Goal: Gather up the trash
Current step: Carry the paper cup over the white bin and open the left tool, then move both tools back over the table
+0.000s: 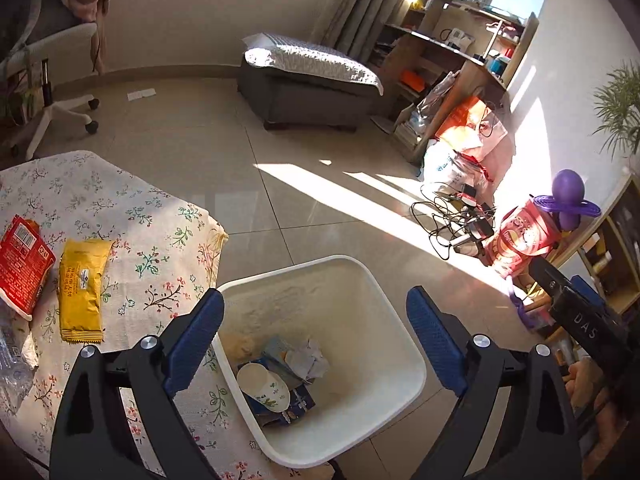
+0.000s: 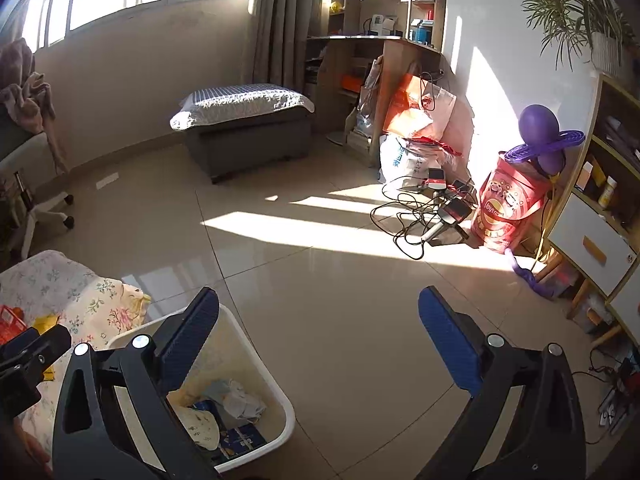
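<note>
The left gripper (image 1: 316,316) hung over the white bin (image 1: 404,384) with its blue pads spread wide and nothing between them, the bin mouth framed squarely in the gap. Inside, at the 6 o'clock end of the bin floor, lay a paper cup (image 1: 262,386), a crumpled paper wad (image 1: 308,360) and a blue packet (image 1: 298,404), which suggests a good part of the collecting was done.

More remained on the floral-clothed table (image 1: 160,240) at 9 o'clock of the bin: a yellow wrapper (image 1: 82,292), a red packet (image 1: 22,264) just beside it, and clear plastic (image 1: 12,368) at the frame's left edge. A scrap of white paper (image 1: 141,94) lay on the far floor towards 11 o'clock; whether it counted as trash could not be told.

The right gripper (image 2: 320,332) also stood with its fingers apart and empty, aimed at bare tiles at 3 o'clock of the bin.

By these views the job looked roughly half finished, with the table items the likely next pickups.
</note>
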`<state>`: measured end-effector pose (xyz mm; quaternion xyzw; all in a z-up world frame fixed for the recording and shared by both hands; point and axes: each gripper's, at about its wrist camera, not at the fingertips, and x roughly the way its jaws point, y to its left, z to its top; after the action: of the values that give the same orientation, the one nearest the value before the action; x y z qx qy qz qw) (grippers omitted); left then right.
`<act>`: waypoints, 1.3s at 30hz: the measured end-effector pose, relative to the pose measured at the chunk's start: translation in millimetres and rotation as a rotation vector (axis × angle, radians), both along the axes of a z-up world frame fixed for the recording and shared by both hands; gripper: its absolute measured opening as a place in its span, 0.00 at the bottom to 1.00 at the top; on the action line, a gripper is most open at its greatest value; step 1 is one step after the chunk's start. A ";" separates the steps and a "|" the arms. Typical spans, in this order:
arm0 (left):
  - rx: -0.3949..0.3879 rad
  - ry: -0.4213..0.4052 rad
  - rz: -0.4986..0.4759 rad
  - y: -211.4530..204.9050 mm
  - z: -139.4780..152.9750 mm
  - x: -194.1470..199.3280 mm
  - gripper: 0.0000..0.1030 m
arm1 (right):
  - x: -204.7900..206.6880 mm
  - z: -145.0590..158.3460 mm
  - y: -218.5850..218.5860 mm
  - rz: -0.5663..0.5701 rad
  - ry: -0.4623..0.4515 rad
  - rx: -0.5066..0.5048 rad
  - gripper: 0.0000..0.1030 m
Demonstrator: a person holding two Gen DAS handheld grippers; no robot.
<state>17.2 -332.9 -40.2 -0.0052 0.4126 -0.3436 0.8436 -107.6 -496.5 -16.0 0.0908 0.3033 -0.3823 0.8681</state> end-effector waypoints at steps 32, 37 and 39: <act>0.159 -0.126 0.362 154.9 19.4 27.7 0.88 | 93.0 14.3 141.0 0.327 0.036 -0.033 0.93; 0.168 -0.105 0.422 187.3 18.3 36.0 0.88 | 108.5 12.5 169.0 0.379 0.043 -0.023 0.93; 0.169 -0.102 0.442 200.1 19.0 37.8 0.88 | 114.8 11.4 182.8 0.404 0.043 -0.018 0.93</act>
<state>55.0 -132.8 -21.2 -0.0072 0.3856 -0.1147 0.9155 7.2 -313.7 -4.5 0.0124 0.3304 -0.2050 0.9212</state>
